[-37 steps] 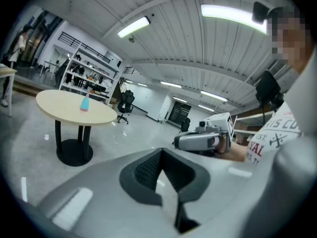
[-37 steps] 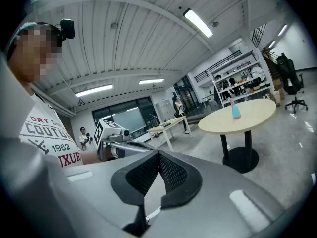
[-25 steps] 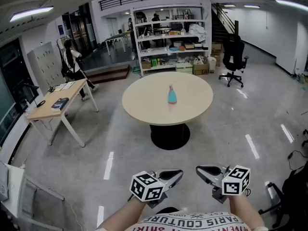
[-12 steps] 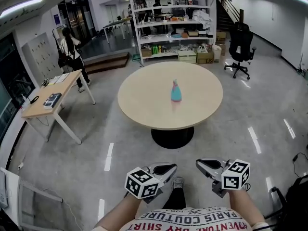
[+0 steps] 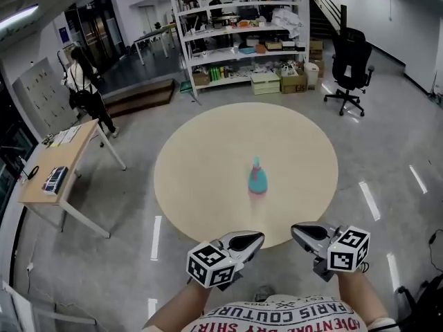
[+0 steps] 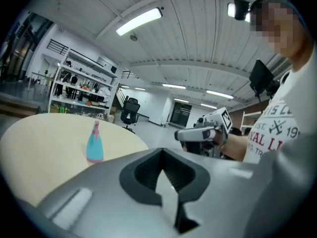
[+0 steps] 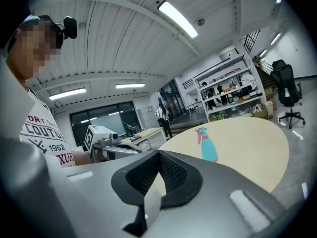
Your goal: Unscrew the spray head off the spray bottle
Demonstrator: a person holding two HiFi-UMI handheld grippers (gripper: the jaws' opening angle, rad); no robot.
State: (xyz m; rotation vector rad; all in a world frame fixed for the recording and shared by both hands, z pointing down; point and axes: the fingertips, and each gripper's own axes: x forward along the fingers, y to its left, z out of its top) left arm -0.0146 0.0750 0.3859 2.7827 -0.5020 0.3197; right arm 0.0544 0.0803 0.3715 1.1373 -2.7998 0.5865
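Note:
A teal spray bottle (image 5: 257, 178) with a pink spray head stands upright near the middle of the round beige table (image 5: 201, 171). It also shows in the left gripper view as the bottle (image 6: 94, 143) and in the right gripper view as the bottle (image 7: 207, 145). My left gripper (image 5: 255, 239) and right gripper (image 5: 299, 232) hover side by side at the table's near edge, well short of the bottle. Both are shut with nothing between the jaws. Each gripper view shows the other gripper: the right one (image 6: 184, 134), the left one (image 7: 111, 153).
A wooden desk (image 5: 52, 168) stands at the left with a person (image 5: 82, 88) beyond it. Shelves (image 5: 239, 33) full of boxes line the back wall. A black office chair (image 5: 351, 71) is at the back right. Grey floor surrounds the table.
The view has come much closer to the table: the bottle and tabletop now sit lower and larger in the head view. Both grippers stay shut, now at the table's near edge.

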